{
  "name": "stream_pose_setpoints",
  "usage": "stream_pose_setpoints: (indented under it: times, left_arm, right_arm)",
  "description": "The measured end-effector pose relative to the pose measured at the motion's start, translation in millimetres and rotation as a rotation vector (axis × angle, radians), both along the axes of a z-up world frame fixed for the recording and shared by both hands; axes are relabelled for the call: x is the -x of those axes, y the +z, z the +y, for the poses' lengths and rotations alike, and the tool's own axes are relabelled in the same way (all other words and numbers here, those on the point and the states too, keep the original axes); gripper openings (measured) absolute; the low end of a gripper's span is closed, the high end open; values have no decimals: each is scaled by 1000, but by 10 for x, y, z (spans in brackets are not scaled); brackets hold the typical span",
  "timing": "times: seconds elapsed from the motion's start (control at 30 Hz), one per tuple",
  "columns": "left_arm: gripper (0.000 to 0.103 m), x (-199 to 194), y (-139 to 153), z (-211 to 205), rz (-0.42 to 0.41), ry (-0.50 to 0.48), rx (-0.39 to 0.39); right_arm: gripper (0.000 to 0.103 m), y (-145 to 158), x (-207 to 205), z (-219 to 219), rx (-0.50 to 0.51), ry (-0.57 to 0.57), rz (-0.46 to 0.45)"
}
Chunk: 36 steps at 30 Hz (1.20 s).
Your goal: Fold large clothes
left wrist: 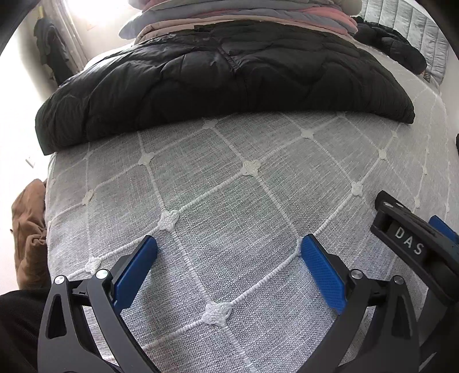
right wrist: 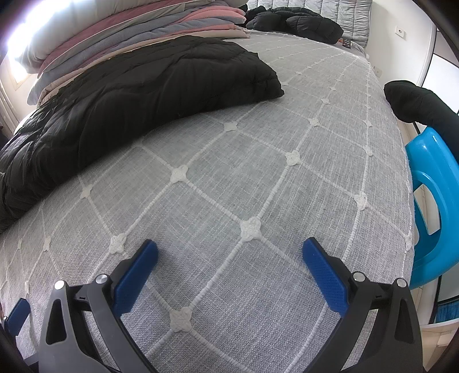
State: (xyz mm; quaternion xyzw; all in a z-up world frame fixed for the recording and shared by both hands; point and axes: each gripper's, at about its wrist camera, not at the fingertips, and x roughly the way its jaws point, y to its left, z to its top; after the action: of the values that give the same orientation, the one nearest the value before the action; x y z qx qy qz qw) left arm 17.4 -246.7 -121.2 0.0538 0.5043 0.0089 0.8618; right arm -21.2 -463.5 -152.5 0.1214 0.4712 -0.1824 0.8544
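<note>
A black quilted puffer jacket [left wrist: 218, 86] lies folded flat across the grey bed cover [left wrist: 229, 183], well beyond both grippers. It also shows in the right wrist view [right wrist: 137, 97] at the upper left. My left gripper [left wrist: 229, 249] is open and empty, low over the bare cover. My right gripper [right wrist: 229, 255] is open and empty too, over the cover near the bed's front. The right gripper's body [left wrist: 413, 244] shows at the right edge of the left wrist view.
A stack of folded blankets [right wrist: 137, 37] sits behind the jacket. Another black garment [right wrist: 292, 20] lies by the headboard. A blue plastic chair [right wrist: 436, 200] with a dark garment [right wrist: 416, 100] stands right of the bed. Brown cloth [left wrist: 28, 229] lies off the left edge.
</note>
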Motion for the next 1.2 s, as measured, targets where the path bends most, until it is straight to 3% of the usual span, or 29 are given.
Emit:
stream_pose_setpoints:
  times: [1.2]
  left_arm:
    - [97, 12, -14, -3, -1, 2, 13]
  right_arm:
    - [97, 11, 7, 3, -9, 0, -4]
